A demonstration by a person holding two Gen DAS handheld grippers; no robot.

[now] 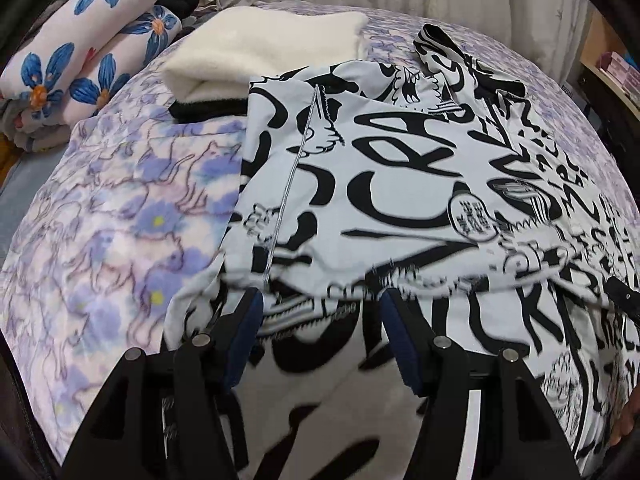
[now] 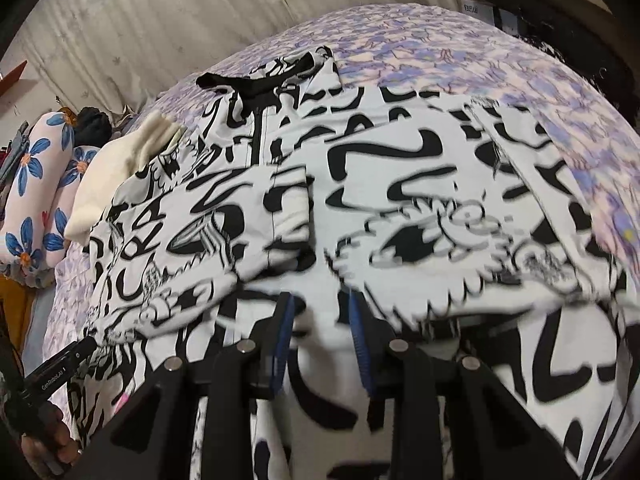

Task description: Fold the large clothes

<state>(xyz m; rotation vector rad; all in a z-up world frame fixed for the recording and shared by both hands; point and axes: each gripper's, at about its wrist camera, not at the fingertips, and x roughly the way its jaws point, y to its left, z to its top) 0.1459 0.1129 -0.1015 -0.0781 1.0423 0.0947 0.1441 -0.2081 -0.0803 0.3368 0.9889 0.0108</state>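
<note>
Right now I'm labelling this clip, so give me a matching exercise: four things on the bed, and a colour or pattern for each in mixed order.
Things:
1. jacket
2. folded towel
3. rolled quilt
4. bedsheet

Looks:
A. pale purple flowers
B. plain cream
C. black lettering on white
D. big blue flowers with orange centres

Pairs: 1-C, 2-B, 3-D, 4-A

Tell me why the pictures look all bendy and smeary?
Both views are fisheye, so the purple flowered bedspread bulges like a dome. Right wrist view: the black-and-white printed garment smears with motion blur near the right claw. Left wrist view: sharper, only blurred at the hem by the left claw.
</note>
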